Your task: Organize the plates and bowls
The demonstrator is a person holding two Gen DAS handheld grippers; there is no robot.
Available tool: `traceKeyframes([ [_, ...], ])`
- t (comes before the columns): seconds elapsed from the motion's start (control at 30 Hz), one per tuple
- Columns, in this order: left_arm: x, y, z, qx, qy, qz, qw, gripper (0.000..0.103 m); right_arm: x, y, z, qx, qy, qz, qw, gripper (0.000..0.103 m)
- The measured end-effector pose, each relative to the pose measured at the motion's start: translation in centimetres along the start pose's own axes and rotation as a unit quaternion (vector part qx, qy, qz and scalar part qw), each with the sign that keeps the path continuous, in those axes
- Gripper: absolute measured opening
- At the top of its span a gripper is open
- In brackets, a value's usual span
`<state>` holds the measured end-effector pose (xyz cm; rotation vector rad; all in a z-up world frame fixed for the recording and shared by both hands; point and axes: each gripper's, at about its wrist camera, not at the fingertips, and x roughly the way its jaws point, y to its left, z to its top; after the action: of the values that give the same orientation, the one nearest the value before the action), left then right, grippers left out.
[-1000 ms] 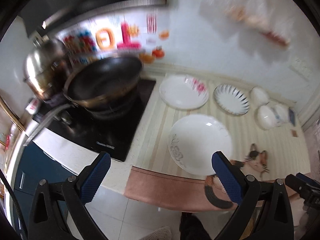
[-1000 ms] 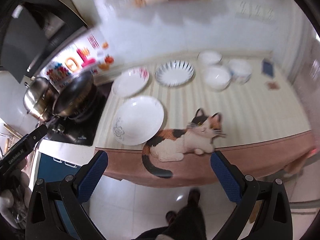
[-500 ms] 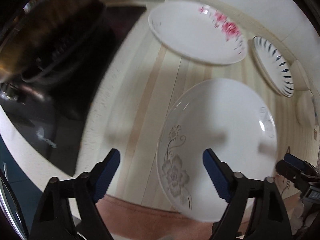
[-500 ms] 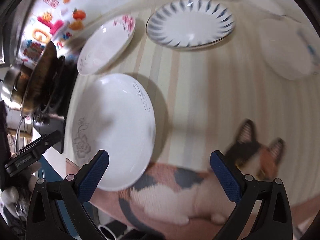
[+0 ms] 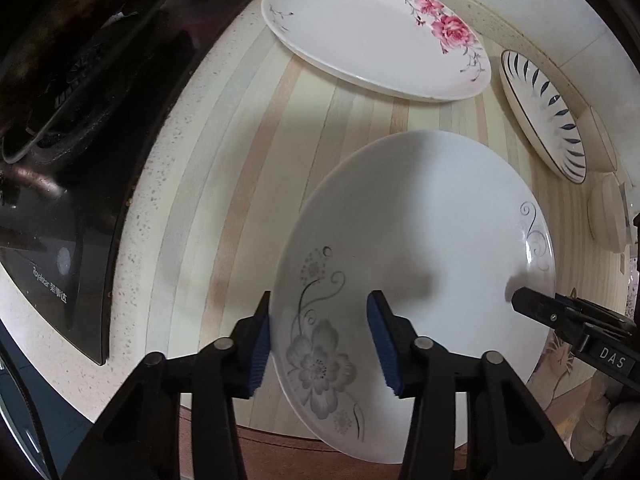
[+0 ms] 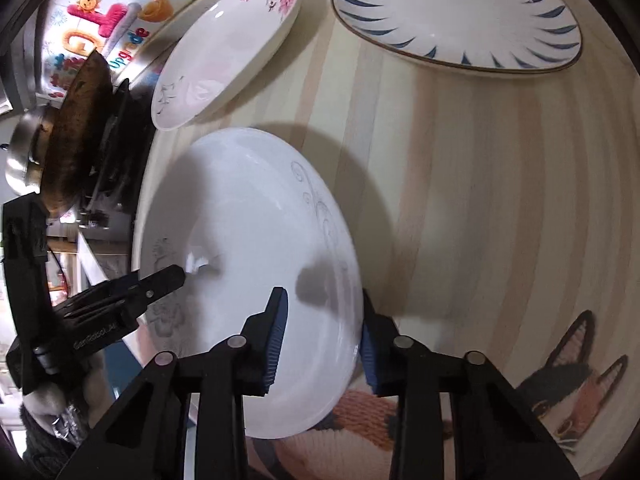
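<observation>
Plates number 3 on the striped mat (image 5: 240,128): a white plate with grey flower print (image 5: 432,240) at the near edge, a white plate with pink roses (image 5: 360,32) behind it and a blue-streaked plate (image 6: 460,12) beside that; 2 pale bowls (image 5: 606,212) sit farther right. Since 1 second ago both claws have dropped from high above. The left gripper (image 5: 319,336) and right gripper (image 6: 322,332) are closing, half narrowed, each straddling an opposite rim of the grey-flower plate.

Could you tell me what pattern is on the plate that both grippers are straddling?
The plate is white with grey flowers and swirls near its rim, clearest in the left wrist view.
</observation>
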<state>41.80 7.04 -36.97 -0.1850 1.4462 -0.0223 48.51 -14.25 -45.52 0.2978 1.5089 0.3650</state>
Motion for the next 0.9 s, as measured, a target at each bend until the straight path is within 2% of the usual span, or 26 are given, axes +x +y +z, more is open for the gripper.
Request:
traceKeyframes([
  [0.07,-0.6,0.0,-0.2,0.005,-0.004,-0.001,1.0000,0.034,0.1,0.0,0.1,-0.002,-0.001,-0.003,1.000,0.031],
  [0.27,-2.8,-2.0,-0.9,0.036,-0.024,0.006,0.9990,0.034,-1.1,-0.5,-1.0,0.001,-0.002,-0.008,1.000,0.030],
  [0.43,-4.6,-4.5,-1.6,0.057,-0.034,-0.007,0.9978,0.034,-3.5,-2.0,-2.1,0.009,-0.015,-0.009,1.000,0.030],
  [0.73,-4.6,-10.8,-1.6,0.107,-0.036,-0.025,0.9933,0.034,-9.9,-6.0,-4.6,0.031,-0.049,-0.010,0.998,0.030],
  [0.9,-3.1,-14.2,-1.9,0.131,-0.022,-0.031,0.9907,0.034,-12.5,-9.3,-7.0,0.049,-0.060,-0.016,0.997,0.030],
])
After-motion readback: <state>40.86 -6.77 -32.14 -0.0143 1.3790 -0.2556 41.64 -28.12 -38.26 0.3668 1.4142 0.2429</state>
